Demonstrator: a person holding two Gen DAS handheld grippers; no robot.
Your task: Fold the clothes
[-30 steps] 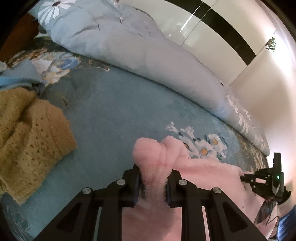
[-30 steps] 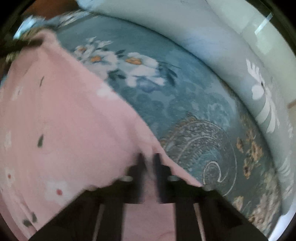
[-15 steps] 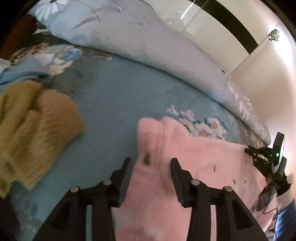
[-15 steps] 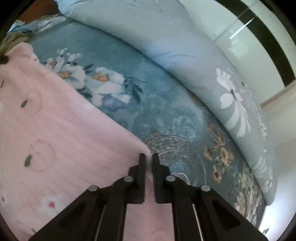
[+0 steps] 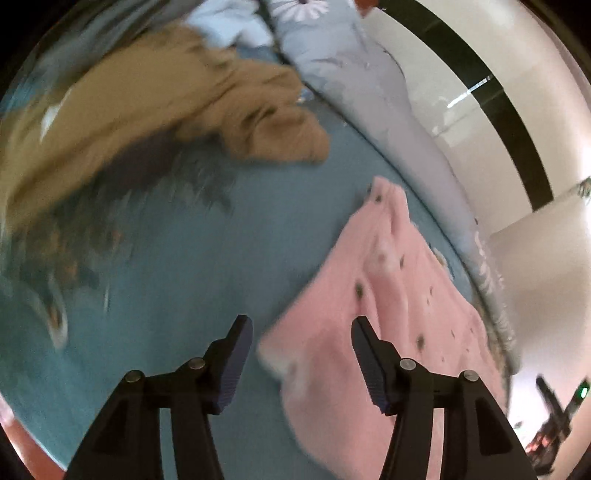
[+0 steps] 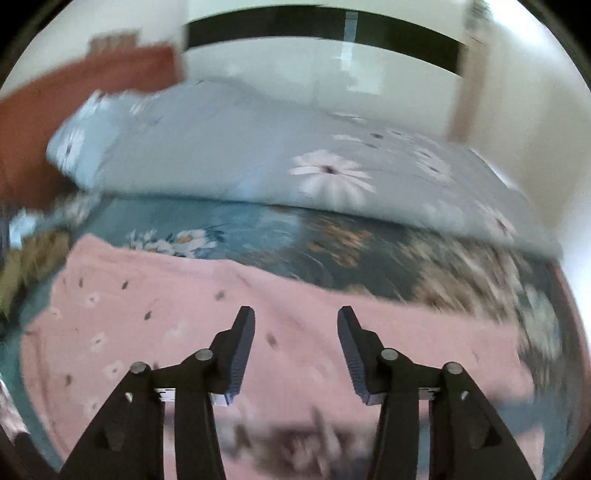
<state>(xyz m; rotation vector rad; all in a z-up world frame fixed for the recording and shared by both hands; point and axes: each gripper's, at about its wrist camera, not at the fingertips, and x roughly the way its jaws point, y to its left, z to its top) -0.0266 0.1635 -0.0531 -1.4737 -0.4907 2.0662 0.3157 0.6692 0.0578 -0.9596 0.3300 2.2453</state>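
Here, listed from left to right across the bed:

Mustard sweater [image 5: 177,99] — a knitted heap at the far left of the teal floral bedspread [image 5: 177,280], well apart from the pink garment; blurred in the left wrist view, and only a brown smear at the left edge of the right wrist view.

Pale blue cloth [image 5: 229,22] — bunched just behind the sweater; too blurred to tell what it is.

Left gripper [image 5: 301,328] — fingers spread wide, holding nothing. It hangs over the bedspread with the near corner of the pink garment showing between and below its fingertips; whether it touches the fabric cannot be told.

Pink garment [image 5: 388,295] — fleecy, dotted with small dark marks and white flowers, lying spread flat on the bedspread. In the left wrist view it runs from a narrow far end to a broad near edge; in the right wrist view [image 6: 184,317] it fills the lower half of the picture.

Right gripper [image 6: 295,321] — fingers likewise set wide apart, gripping nothing, poised above the middle of the pink garment.

Grey-blue quilt [image 6: 258,155] — printed with white daisies, rolled along the far side of the bed, beyond the garment.

Wardrobe [image 6: 295,66] — glossy white with a black band, behind the quilt.
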